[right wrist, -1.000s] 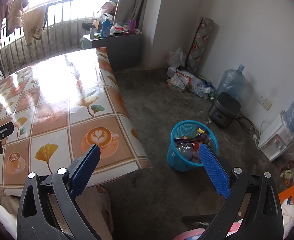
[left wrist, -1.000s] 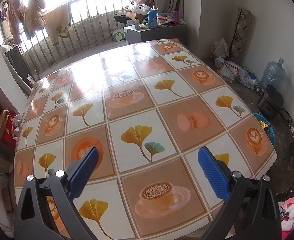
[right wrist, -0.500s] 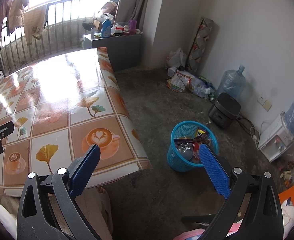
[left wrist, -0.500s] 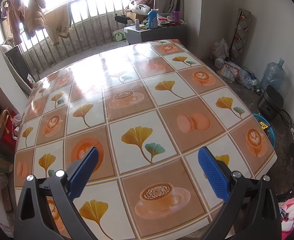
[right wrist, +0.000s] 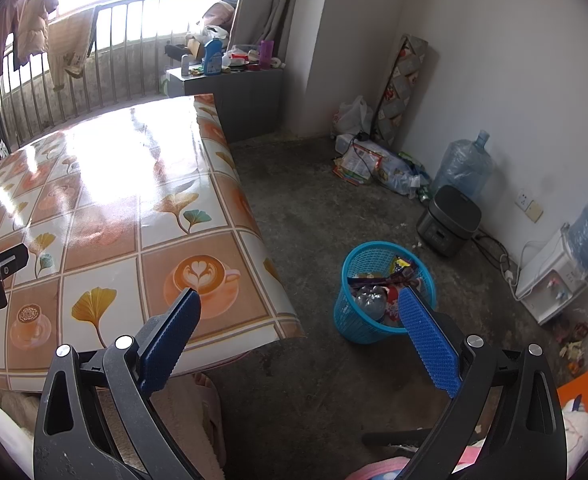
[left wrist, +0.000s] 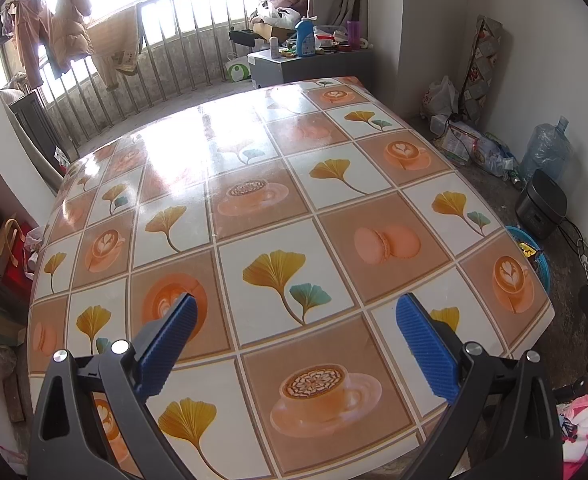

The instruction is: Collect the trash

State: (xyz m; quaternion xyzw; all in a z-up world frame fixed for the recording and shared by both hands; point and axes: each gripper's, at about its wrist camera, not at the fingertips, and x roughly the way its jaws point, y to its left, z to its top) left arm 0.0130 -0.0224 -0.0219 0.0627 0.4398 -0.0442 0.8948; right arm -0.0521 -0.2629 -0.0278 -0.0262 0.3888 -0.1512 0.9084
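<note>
The left gripper [left wrist: 294, 334] hangs over the glossy tablecloth printed with ginkgo leaves and coffee cups [left wrist: 253, 208], its blue ribbed pads [left wrist: 171, 340] wide apart and gripping nothing; the right gripper [right wrist: 300, 334] sits off the table's right edge over the grey concrete floor [right wrist: 326, 200], its pads likewise spread with nothing between them.

The relation that matters is basket to fingers; the round blue plastic mesh wastebasket [right wrist: 358, 320] stands on the floor just ahead of the right gripper and slightly to its right — the right finger's pad overlaps its rim in the right wrist view; from the left gripper it lies well off to the right, past the table's corner, only a sliver of blue rim [left wrist: 534, 248] showing; so the right hand is plainly the nearer one.

The basket already holds trash: a crumpled clear plastic bottle [right wrist: 370, 298] and coloured snack wrappers [right wrist: 400, 270], filling it to perhaps halfway; the bottle lies tilted, its long axis hard to read.

No loose trash shows on the tablecloth in either view — by my judgement the table's share is done; further litter lies well apart by the far wall, a heap of bags and wrappers [right wrist: 378, 164] near the blue water jug [right wrist: 464, 166]; whether that counts as the task's trash I cannot tell.
</note>
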